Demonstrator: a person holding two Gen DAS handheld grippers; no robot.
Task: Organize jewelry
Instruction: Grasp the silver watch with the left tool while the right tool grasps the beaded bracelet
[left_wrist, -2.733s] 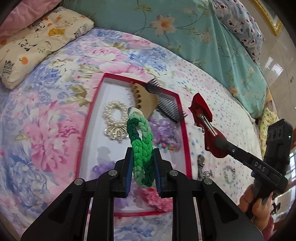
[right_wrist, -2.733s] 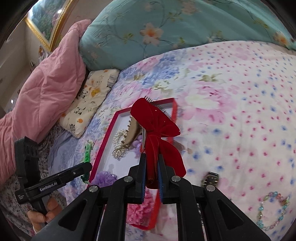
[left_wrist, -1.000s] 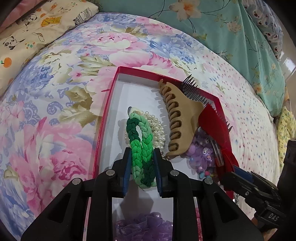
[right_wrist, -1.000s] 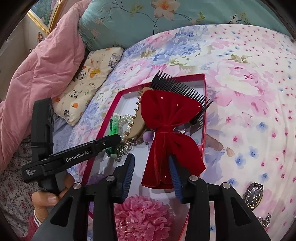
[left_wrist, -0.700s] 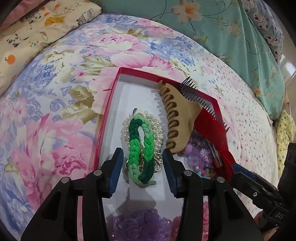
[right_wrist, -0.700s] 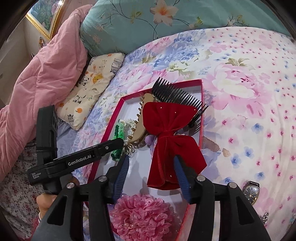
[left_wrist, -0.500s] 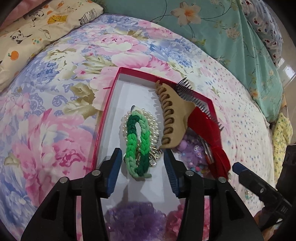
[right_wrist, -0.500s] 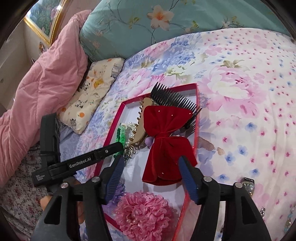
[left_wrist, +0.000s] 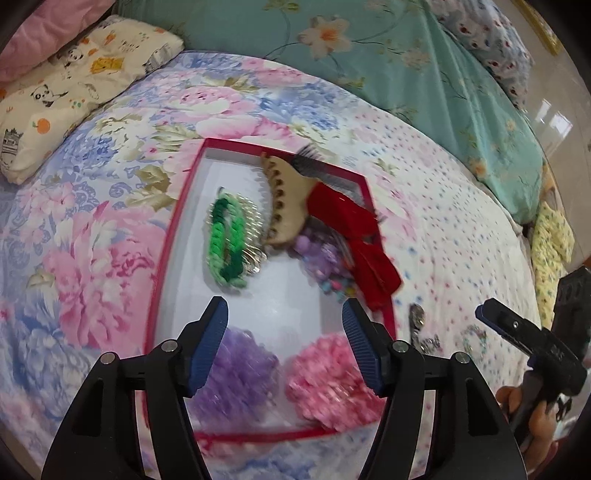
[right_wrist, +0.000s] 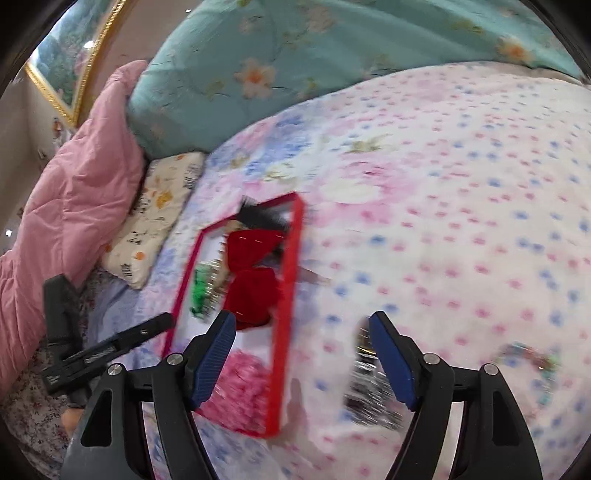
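Observation:
A red-rimmed tray (left_wrist: 168, 236) lies on the floral bedspread. In it lie a green braided hair tie (left_wrist: 225, 240) on a pearl bracelet, a tan claw clip (left_wrist: 286, 199), a black comb, a red velvet bow (left_wrist: 354, 229), purple beads, a purple scrunchie (left_wrist: 240, 373) and a pink scrunchie (left_wrist: 328, 380). My left gripper (left_wrist: 284, 345) is open and empty above the tray's near end. My right gripper (right_wrist: 303, 354) is open and empty, over the tray's right rim (right_wrist: 286, 295). A blurred watch (right_wrist: 364, 376) and a beaded bracelet (right_wrist: 528, 356) lie on the bedspread to its right.
A teal quilt (left_wrist: 369, 48) bounds the far side of the bed. A panda-print pillow (left_wrist: 74, 85) and a pink quilt (right_wrist: 62, 206) lie at the left. A watch (left_wrist: 417, 317) and small jewelry lie on the bedspread right of the tray.
Both grippers opened and let go: the green hair tie now lies on the pearls and the red bow in the tray. Both grippers pulled back; the right one swung right.

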